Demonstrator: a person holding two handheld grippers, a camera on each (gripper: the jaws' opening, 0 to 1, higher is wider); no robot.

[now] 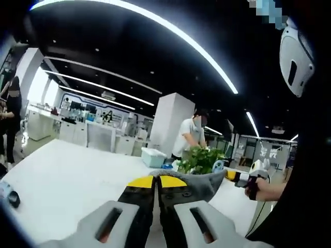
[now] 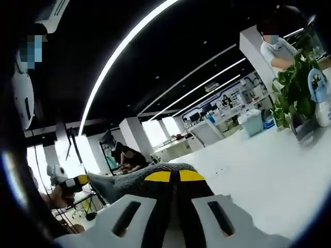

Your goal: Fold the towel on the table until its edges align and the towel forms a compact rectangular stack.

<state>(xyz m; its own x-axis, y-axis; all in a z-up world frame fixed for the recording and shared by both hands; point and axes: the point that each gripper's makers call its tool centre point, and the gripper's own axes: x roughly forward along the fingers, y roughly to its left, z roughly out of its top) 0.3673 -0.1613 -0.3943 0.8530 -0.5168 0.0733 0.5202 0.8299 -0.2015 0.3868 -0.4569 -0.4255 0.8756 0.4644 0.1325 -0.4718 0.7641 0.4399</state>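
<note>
Overhead, a dark open-plan office ceiling carries long curved light strips, with white pillars and desks far beyond both grippers. Below it spreads the smooth white table [image 1: 62, 181], broad and glossy, running out ahead of the jaws in both views. A person in a white shirt [image 1: 189, 135] stands past its far edge, behind a leafy green potted plant [image 1: 200, 159], and a pale blue bin [image 1: 153, 157] sits just left of that plant.

The grey towel [image 2: 135, 181], soft and nubby, hangs stretched in the air between the two grippers. The left gripper [image 1: 156, 182] has its yellow-tipped black jaws pressed together on one edge of the cloth, which bunches just beyond the tips. The right gripper [image 2: 174, 176] is likewise clamped tight on the towel's other edge, the fabric trailing leftward from its tips.
</note>
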